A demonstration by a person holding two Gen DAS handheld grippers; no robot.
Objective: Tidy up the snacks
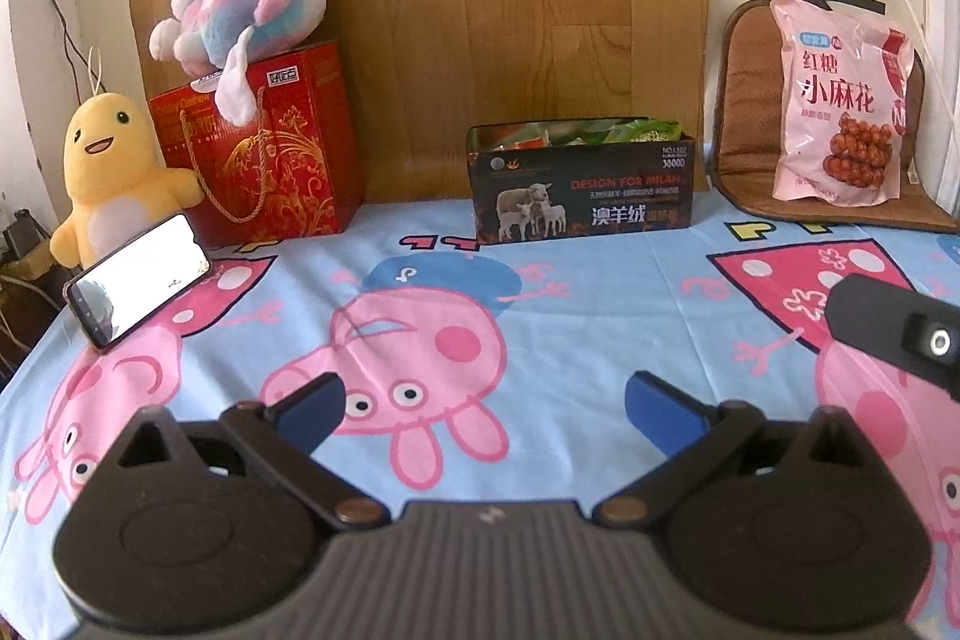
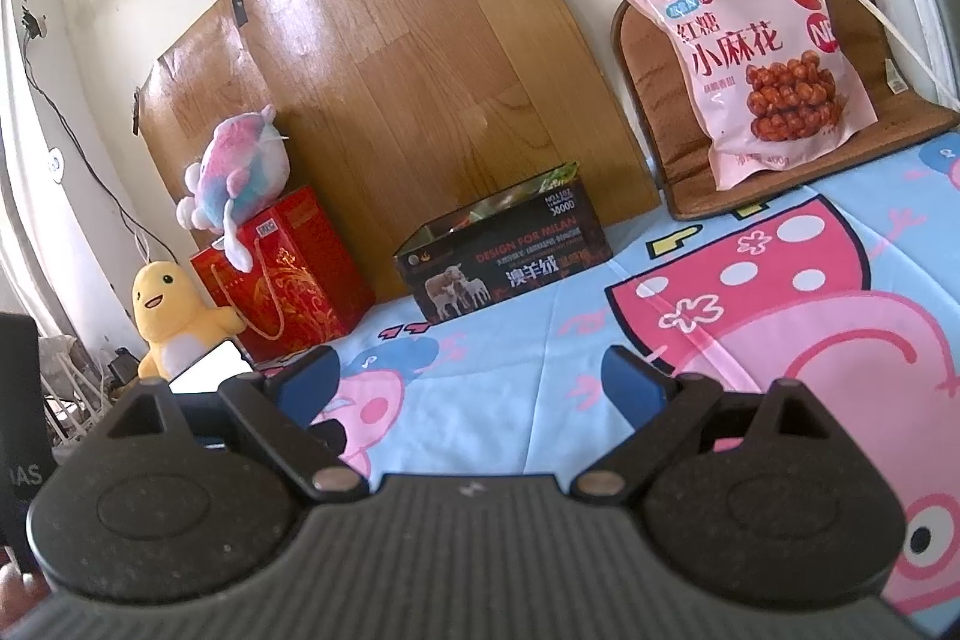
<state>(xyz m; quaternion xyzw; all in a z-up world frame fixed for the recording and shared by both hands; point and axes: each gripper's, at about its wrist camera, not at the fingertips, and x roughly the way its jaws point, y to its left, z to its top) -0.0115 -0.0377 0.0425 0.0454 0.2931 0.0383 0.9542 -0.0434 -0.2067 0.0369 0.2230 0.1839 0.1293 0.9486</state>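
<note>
Far left: a yellow plush toy point(image 1: 108, 172) stands beside a phone point(image 1: 141, 277) and a red gift bag point(image 1: 270, 148). Centre, against the wooden board point(image 1: 510, 10): a dark box point(image 1: 582, 193) holding what appear to be snack packets. Right: a pink snack bag point(image 1: 840, 100) leans upright on a brown cushion point(image 1: 744, 112). Left gripper point(image 1: 483, 409) and right gripper point(image 2: 471, 379) hover above the cartoon sheet point(image 1: 600, 292), jaws wide, empty.

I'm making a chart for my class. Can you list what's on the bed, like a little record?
Cover: cartoon pig sheet
Snack box: black box, open top, packets inside
Snack bag: pink bag, leaning on brown cushion
Toys: yellow plush; pink-blue plush atop red gift bag
Phone: phone, screen lit
Left claw: open, empty
Right claw: open, empty
</note>
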